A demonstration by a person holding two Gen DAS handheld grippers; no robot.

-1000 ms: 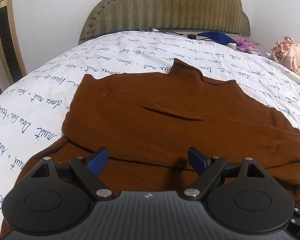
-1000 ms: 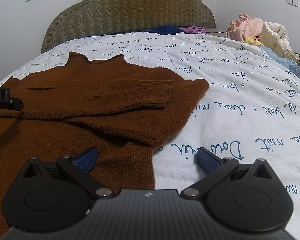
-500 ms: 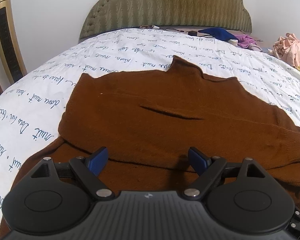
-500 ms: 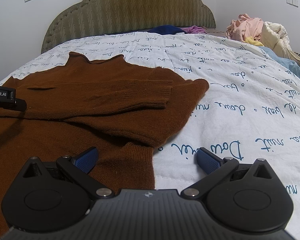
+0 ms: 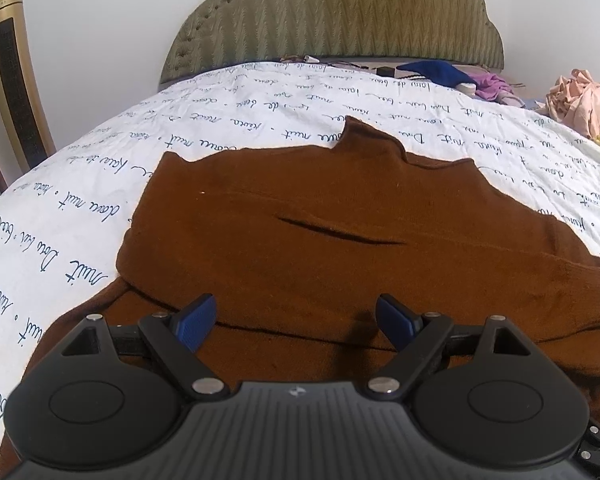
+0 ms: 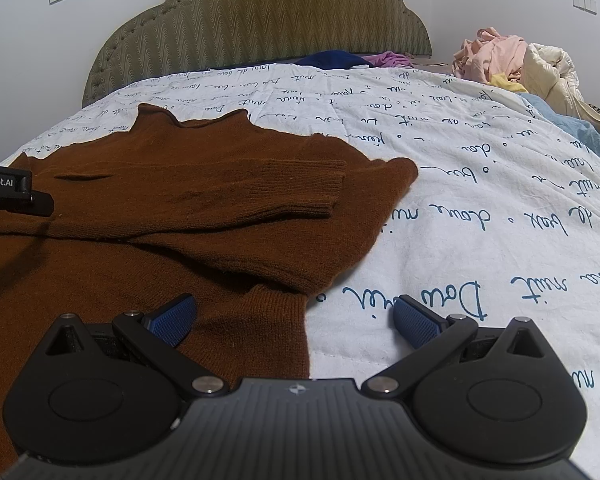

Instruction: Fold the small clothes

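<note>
White script-printed bed (image 6: 480, 208) carries your brown sweater (image 5: 300, 240) across its near half, sleeves folded in. Soft, floppy knit (it will sag), so pinch the hem corners. Left tongs (image 5: 296, 316) and right tongs (image 6: 296, 316) hover spread, empty.

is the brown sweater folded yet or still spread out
Partly folded: the brown sweater lies flat with both sleeves crossed over its body; lower half still unfolded.
</note>
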